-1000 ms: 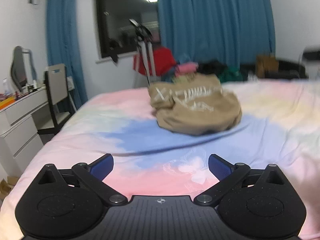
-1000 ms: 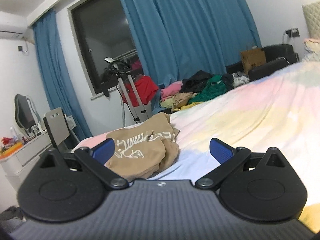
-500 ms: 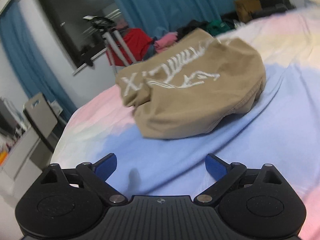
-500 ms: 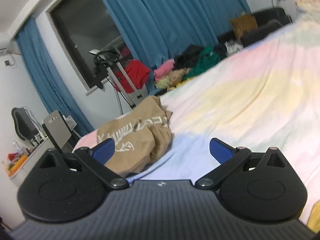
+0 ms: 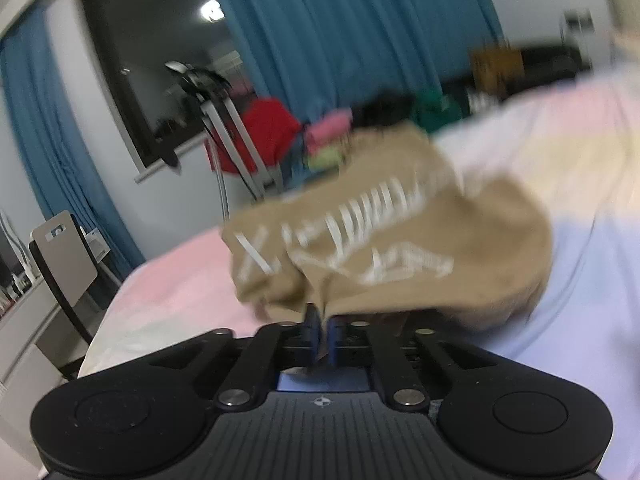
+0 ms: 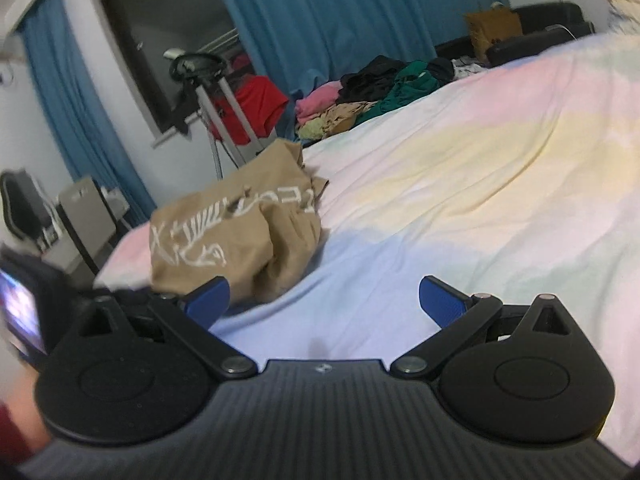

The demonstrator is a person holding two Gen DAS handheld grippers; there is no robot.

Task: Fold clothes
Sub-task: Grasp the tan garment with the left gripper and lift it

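A crumpled tan garment [image 5: 392,248] with a white skeleton print lies in a heap on the pastel bedspread [image 5: 592,288]. My left gripper [image 5: 322,326] is at its near edge with the blue pads together, and a fold of tan cloth is pinched between them. From the right wrist view the same tan garment [image 6: 236,236] sits left of centre. My right gripper [image 6: 324,300] hangs open low over the pale blue patch of bedspread [image 6: 460,184], just right of the heap, with nothing between its fingers. The left hand's device shows blurred at that view's left edge.
A pile of loose clothes [image 6: 360,100] lies at the bed's far edge under blue curtains [image 6: 340,16]. A metal stand [image 6: 224,108] with a red cloth is by the dark window. A chair [image 5: 66,256] and white desk stand left of the bed.
My left gripper has gone forward to the tan garment and shut on its near edge. The right gripper has sunk lower over the bed and stayed open.
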